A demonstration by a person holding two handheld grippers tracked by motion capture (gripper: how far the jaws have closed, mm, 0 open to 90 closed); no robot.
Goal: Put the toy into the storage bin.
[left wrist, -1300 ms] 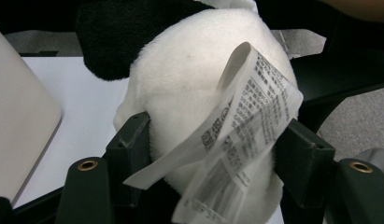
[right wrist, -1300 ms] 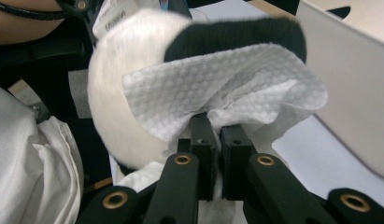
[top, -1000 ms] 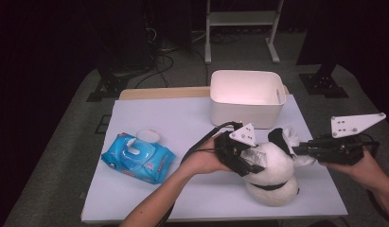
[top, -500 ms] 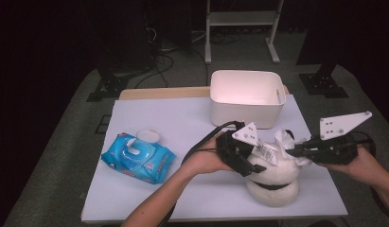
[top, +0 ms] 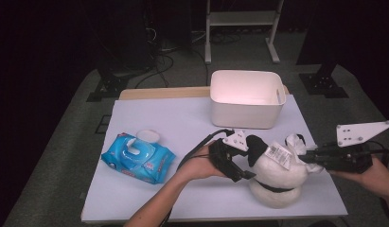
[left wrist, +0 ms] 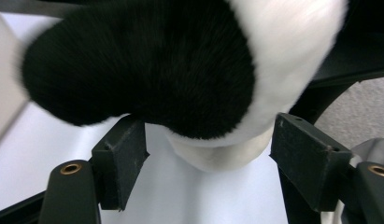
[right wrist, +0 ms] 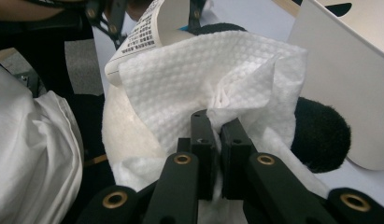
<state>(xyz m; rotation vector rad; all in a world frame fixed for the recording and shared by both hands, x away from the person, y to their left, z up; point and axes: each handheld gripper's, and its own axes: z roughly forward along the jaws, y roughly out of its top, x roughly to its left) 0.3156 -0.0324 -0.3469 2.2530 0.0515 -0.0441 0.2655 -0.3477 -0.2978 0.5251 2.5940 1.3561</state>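
While my right gripper (right wrist: 216, 140) pinches a bunched fold of the white wipe (right wrist: 203, 79) tight between its jaws, the sheet drapes forward over the plush panda (top: 277, 175) and rests on its white fur. The wipe looks thin, limp and embossed; I judge it will crumple and drag rather than slide, so a bunched pinch like this one suits it better than an edge hold.

Over on the other side, my left gripper (top: 232, 161) sits against the toy with its jaws apart, a black furry limb (left wrist: 147, 65) lying just above and between the pads, not clamped. The panda sits at the near right of the white table (top: 182, 127), its paper tag (top: 277, 153) sticking up near the wipe. It looks soft and light, so I expect it to squash and roll under any push. My call: steady it by a limb or the body seam, where stuffing gives the pads something to bite.

Farther out, the blue wipes pack (top: 137, 158) lies at the near left with its lid flipped open, and the white bin (top: 246, 97) stands at the back, just beyond the toy.
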